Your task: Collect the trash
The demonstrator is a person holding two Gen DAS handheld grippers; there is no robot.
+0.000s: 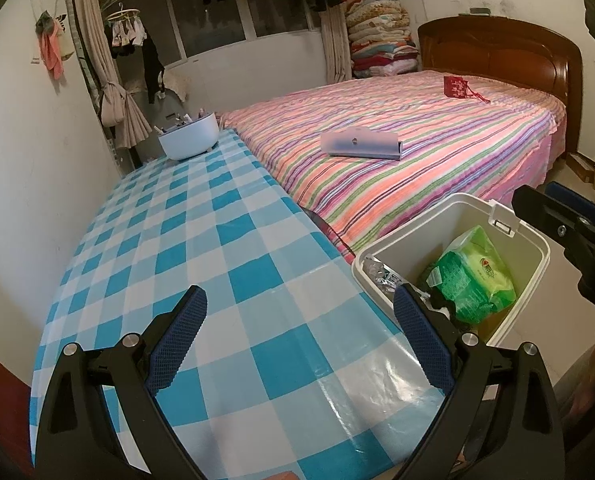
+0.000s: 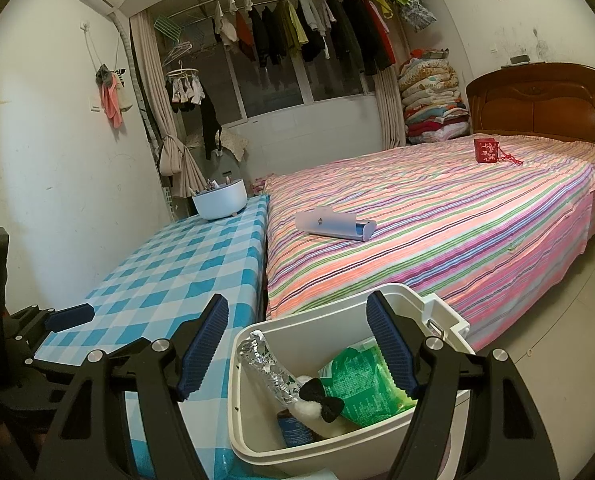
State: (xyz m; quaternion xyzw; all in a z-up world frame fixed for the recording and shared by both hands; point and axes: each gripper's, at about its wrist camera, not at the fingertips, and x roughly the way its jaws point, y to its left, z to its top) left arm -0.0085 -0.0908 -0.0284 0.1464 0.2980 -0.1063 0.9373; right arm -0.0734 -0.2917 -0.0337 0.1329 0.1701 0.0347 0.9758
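We see the left hand-held gripper point(image 1: 299, 320) with its blue-padded jaws spread wide and nothing between them, poised over the counter point(image 1: 201, 240) covered in a blue-and-white checked plastic cloth. The right hand-held gripper point(image 2: 303, 346) also stands spread and holds nothing, hanging above the open white plastic bin point(image 2: 321, 332).

That bin sits on the floor, just beside the near corner of the counter and in front of the bed point(image 2: 437, 220) with its pink, green and purple striped sheet. Inside the bin we find the trash: a green plastic packet point(image 2: 357, 380), a crumpled silver foil wrapper point(image 2: 263, 360) leaning against the left wall, a small white fluffy thing with a black bow point(image 2: 319, 400), and a blue-labelled item point(image 2: 295, 428) at the bottom that we cannot identify.

At the far end of the counter stands a round white bowl-shaped container point(image 1: 188, 138) holding small items. On the bed lie a pale flat box point(image 2: 335, 226) and, nearer the brown wooden headboard point(image 2: 545, 100), a small red bag point(image 2: 486, 150).
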